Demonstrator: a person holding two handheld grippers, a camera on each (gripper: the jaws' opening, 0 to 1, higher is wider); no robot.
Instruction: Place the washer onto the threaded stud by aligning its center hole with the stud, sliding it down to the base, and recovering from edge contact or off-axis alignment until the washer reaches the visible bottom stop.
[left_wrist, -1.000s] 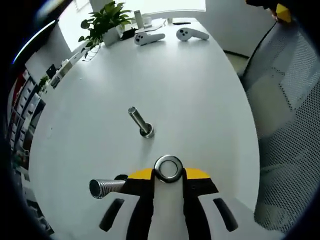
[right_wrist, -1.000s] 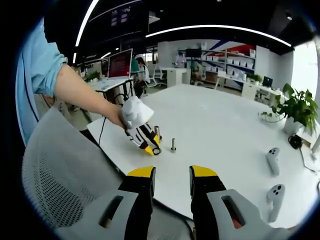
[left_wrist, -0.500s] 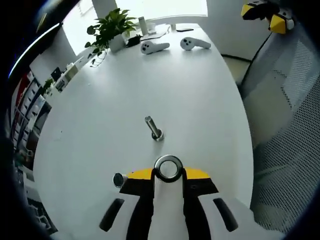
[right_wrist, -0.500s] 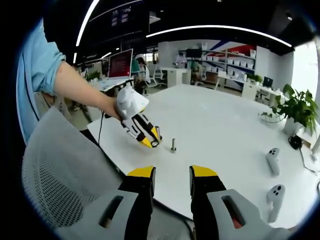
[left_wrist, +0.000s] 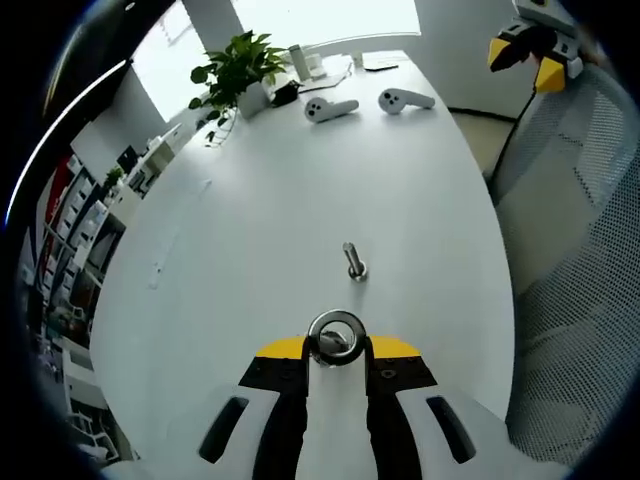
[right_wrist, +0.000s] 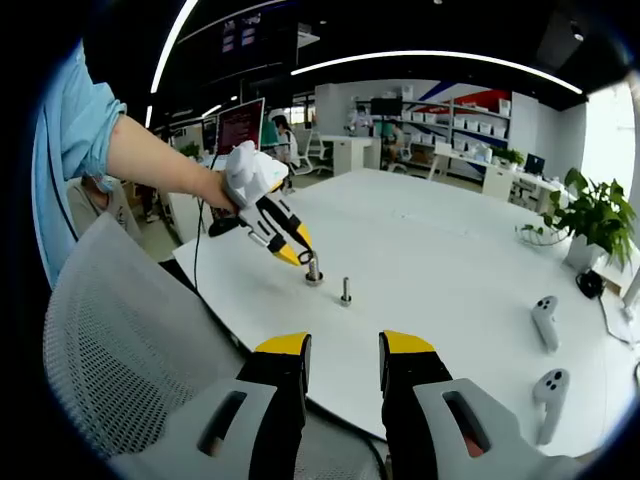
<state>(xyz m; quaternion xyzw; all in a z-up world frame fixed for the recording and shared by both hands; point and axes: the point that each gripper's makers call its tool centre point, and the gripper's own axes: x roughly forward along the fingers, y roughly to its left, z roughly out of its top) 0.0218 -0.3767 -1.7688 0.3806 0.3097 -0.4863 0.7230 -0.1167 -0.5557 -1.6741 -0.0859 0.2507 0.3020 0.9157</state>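
In the left gripper view, our left gripper (left_wrist: 337, 350) pinches the shiny round metal washer (left_wrist: 336, 336) at its yellow tips, held above the white surface (left_wrist: 250, 250). Just ahead of it stands the upright threaded metal stud (left_wrist: 353, 261), apart from the washer. In the right gripper view, our right gripper (right_wrist: 345, 350) hovers with its jaws spread, holding nothing, the stud (right_wrist: 345, 291) well ahead and the left gripper (right_wrist: 285, 243) beyond to its left, beside a second upright stud (right_wrist: 313, 271).
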